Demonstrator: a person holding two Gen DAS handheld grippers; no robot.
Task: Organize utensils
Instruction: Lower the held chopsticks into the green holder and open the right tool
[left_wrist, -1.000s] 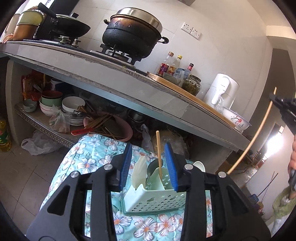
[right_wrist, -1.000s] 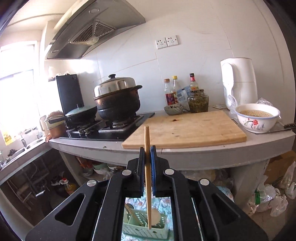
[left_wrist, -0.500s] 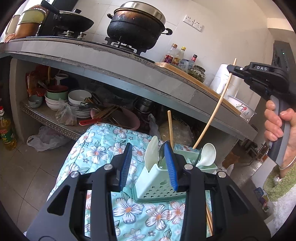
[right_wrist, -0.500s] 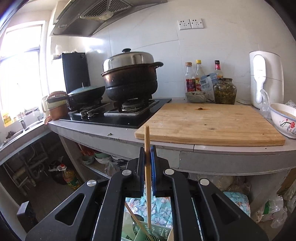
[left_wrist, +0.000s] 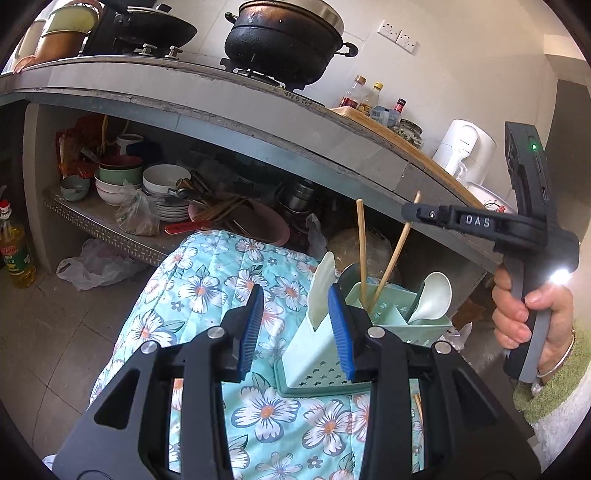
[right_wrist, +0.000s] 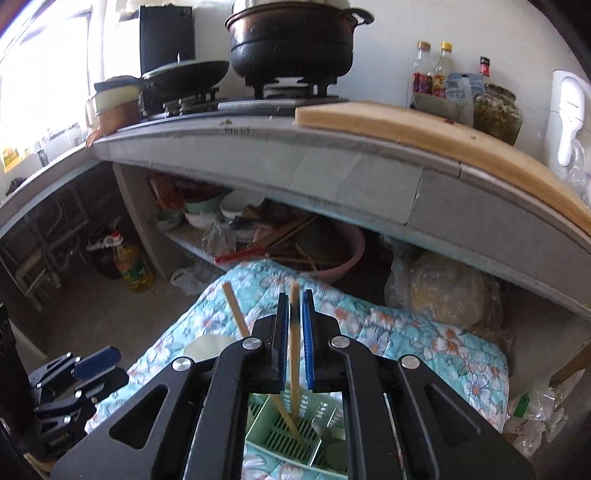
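The upright chopstick (right_wrist: 294, 354) is loosely enclosed by the right gripper (right_wrist: 294, 339), whose jaws have just been opening, its tip already lowered toward 6 o'clock into the green utensil caddy (right_wrist: 295, 435), while the left gripper (left_wrist: 295, 328) is kept half spread and empty.

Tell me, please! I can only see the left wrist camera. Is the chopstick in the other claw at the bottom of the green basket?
Observer: It looks so. The right wrist view looks straight in, and the chopstick reaches down to the slotted floor of the green basket.
Operator: Is the claw squeezing it?
Observer: No. The right claw has just been opening, and thin gaps show beside the stick between the pads.
Operator: Is my claw touching the basket?
Observer: No. The left claw sits off to the side, apart from it, open and empty.
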